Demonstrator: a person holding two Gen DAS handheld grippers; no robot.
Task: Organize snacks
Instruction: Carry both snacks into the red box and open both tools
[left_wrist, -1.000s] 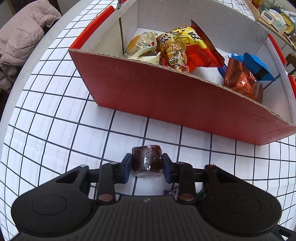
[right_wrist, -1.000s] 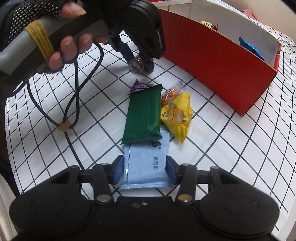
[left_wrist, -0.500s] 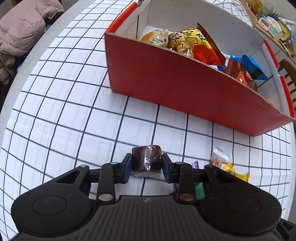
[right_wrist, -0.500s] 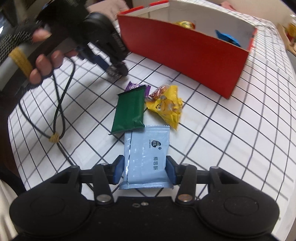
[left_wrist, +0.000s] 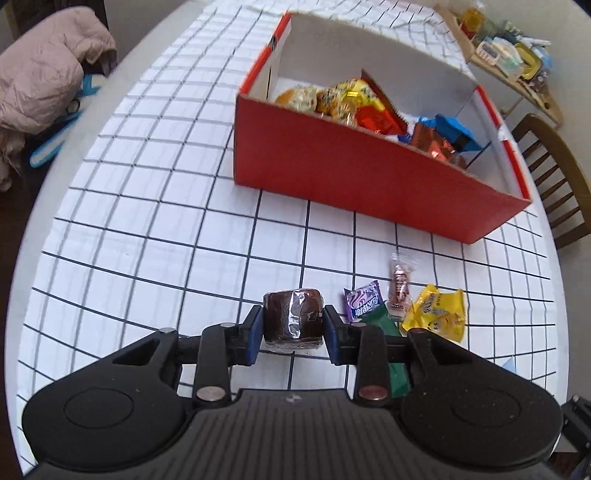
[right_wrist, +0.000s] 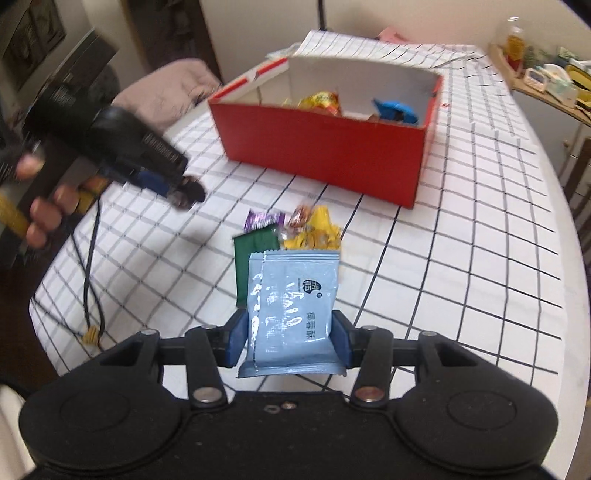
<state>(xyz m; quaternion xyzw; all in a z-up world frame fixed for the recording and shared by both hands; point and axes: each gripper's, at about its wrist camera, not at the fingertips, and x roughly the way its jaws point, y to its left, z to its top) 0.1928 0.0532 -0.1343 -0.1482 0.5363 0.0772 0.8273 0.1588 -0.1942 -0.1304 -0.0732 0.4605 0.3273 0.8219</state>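
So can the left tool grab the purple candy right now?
Probably not yet: the left tool is already shut on the brown cake, so there's no room for the purple candy lying uncovered beside it.

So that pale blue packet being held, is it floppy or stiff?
Probably fairly stiff: the pale blue packet stands upright above the right hand-held gripper without drooping. Its glossy film looks slippery, and its flat shape suggests it is light.

Between the pads of my right jaws I hold a light blue packet (right_wrist: 291, 314); it carries a dark round logo and a short column of Chinese characters, too small for me to read surely. Ahead of my left jaws, a little to the right, the purple wrapper (left_wrist: 364, 304) shows white Chinese characters, unclear too. No other print is legible.
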